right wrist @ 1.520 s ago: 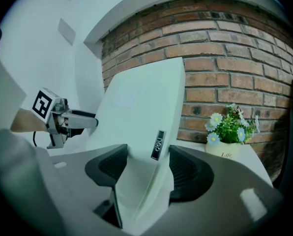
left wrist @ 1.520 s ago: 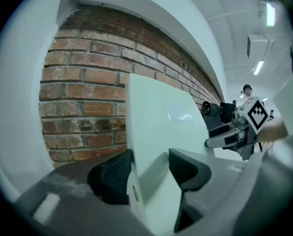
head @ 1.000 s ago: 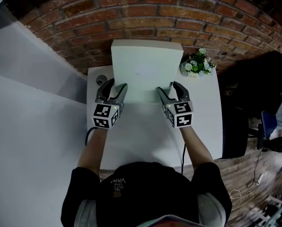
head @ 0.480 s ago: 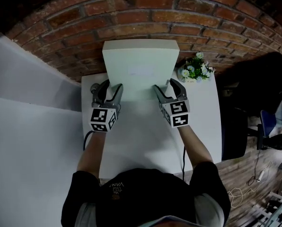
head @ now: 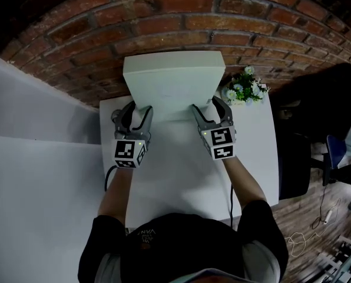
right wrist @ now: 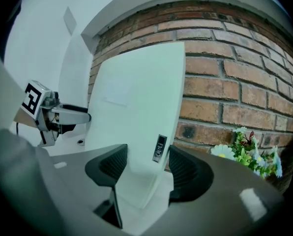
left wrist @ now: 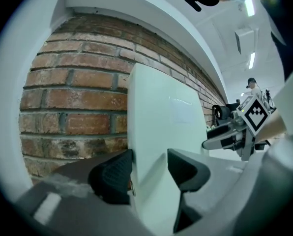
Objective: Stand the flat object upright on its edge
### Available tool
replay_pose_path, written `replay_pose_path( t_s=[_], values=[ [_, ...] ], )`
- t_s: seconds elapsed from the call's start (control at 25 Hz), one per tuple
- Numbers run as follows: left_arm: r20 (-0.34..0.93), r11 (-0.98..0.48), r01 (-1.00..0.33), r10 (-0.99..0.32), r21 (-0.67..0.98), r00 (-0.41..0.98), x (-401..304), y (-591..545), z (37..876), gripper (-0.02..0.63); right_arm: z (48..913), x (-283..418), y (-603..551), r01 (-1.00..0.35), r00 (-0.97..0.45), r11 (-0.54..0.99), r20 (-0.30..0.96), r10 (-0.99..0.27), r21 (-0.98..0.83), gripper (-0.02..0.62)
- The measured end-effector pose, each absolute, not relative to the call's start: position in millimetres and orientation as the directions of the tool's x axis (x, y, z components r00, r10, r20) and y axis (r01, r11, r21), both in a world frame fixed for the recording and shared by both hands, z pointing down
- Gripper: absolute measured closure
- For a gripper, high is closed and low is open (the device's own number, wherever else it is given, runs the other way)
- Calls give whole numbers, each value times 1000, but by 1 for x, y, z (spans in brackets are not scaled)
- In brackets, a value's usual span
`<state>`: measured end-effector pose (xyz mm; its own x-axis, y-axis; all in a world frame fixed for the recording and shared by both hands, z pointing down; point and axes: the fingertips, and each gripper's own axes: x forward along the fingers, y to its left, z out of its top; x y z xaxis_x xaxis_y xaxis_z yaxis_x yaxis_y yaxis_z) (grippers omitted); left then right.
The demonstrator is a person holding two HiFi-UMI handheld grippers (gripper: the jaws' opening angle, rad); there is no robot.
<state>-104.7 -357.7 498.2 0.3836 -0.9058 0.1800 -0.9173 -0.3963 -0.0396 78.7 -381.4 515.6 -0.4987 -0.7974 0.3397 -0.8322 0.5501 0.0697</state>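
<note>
White box (head: 172, 81) stands on its edge at the far side of the table (head: 181, 170), close before the brick wall (head: 164, 16). Your left gripper (head: 134, 108) clamps its lower left side, your right gripper (head: 209, 105) its lower right side, both jaws spread wide across its thickness. Flowers (head: 244, 87) sit just right of it.

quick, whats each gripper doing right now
left gripper: closed on the left edge of the white box
right gripper: closed on the right edge of the same box
</note>
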Motion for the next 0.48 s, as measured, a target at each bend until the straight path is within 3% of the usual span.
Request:
replay_pose_path(
  t_s=[0.48],
  values=[
    [148,-378,-924,-918,-54,367,-107,-379,500,380,513,76,-406,-836,-488,538,301,-819,107,333]
  ],
)
